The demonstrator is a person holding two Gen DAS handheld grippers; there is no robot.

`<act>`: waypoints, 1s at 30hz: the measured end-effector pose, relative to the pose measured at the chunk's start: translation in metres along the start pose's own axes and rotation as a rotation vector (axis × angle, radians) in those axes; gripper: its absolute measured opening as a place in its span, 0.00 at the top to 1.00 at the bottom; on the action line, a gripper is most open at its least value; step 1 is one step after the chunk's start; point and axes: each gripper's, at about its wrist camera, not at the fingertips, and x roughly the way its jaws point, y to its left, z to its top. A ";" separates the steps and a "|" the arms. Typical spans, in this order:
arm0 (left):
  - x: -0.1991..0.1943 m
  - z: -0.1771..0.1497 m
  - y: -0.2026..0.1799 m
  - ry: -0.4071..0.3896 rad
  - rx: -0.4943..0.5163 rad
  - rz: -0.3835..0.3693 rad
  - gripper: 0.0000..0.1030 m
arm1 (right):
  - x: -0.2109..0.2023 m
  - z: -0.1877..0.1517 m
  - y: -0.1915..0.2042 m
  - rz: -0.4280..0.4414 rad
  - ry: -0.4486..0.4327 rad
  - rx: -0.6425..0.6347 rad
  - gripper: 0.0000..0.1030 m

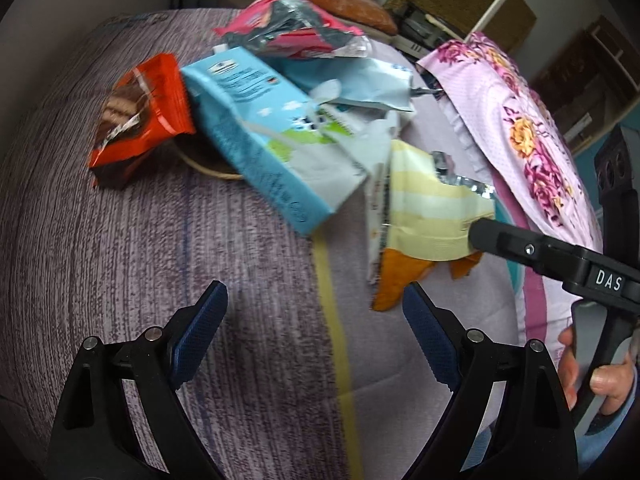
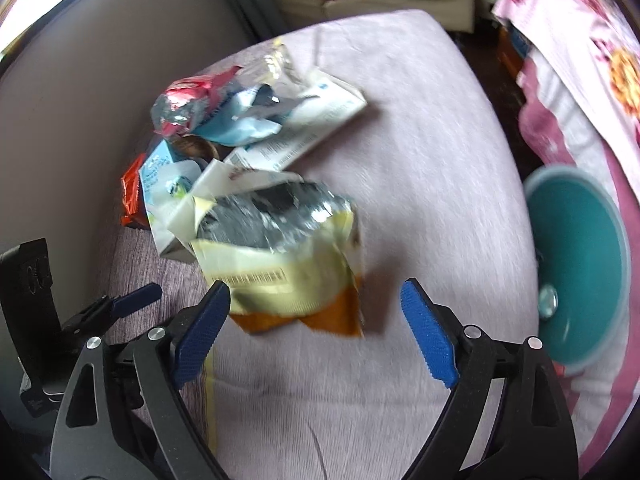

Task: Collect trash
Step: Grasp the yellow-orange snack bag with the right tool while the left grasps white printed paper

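Left wrist view looks down on a bed (image 1: 120,240) with a lilac striped cover, where a heap of empty packets lies. Nearest the left tongs (image 1: 314,308), whose blue pads stand wide apart with nothing between them, is a yellow and orange pouch (image 1: 424,216) with a torn foil top. Behind it lie a light blue milk carton (image 1: 272,140), flattened and tilted, an orange biscuit wrapper (image 1: 140,116) to its left, and a pink foil wrapper (image 1: 288,28) at the far side. A flowered pillow (image 1: 520,120) lies along the right. The right tongs (image 1: 484,236) reach in from the right, one finger touching the pouch's edge, held by a hand (image 1: 592,376).

Right wrist view shows the right tongs (image 2: 316,312) spread open and empty above the cover, with the pouch (image 2: 280,256) just beyond the left pad. A teal bowl (image 2: 576,264) sits at the right beside the pillow (image 2: 580,60).
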 end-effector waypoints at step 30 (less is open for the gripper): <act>0.039 0.021 -0.061 -0.065 -0.025 0.012 0.37 | -0.043 -0.029 -0.080 -0.020 -0.070 0.216 0.51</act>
